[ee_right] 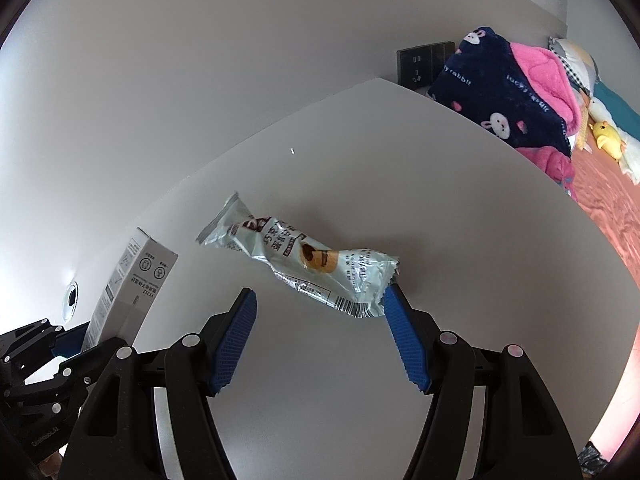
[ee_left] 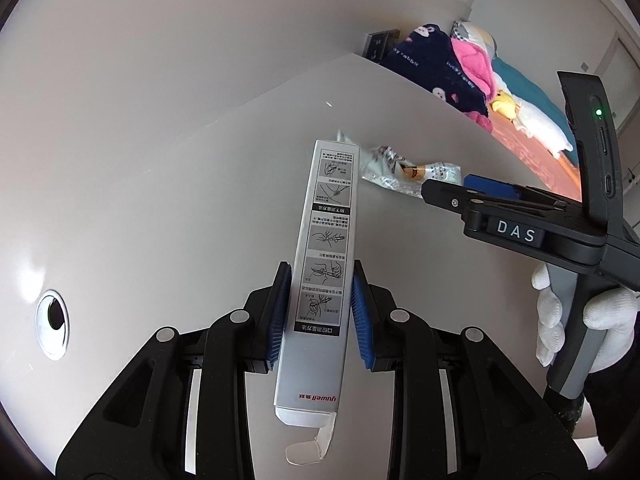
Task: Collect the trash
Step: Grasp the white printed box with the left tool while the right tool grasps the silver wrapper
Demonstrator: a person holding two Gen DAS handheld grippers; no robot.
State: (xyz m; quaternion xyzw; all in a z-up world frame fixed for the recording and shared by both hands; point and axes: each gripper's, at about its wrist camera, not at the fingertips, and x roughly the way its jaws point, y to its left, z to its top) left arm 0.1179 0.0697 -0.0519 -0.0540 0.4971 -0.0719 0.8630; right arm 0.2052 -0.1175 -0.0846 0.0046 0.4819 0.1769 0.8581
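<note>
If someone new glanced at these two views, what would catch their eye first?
Probably the long silver box clamped upright in the left gripper. Next, the crinkled snack wrapper lying on the white table, just ahead of the open right gripper. Bright bedding is piled beyond the table's far edge.

Bare table (ee_right: 460, 216) around wrapper (ee_right: 300, 256)

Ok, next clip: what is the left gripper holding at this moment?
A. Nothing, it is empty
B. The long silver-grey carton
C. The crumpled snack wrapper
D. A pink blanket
B: in the left wrist view the left gripper has its blue pads pressed on both sides of the long silver-grey carton, while the snack wrapper lies on the white table ahead of the open right gripper.
</note>
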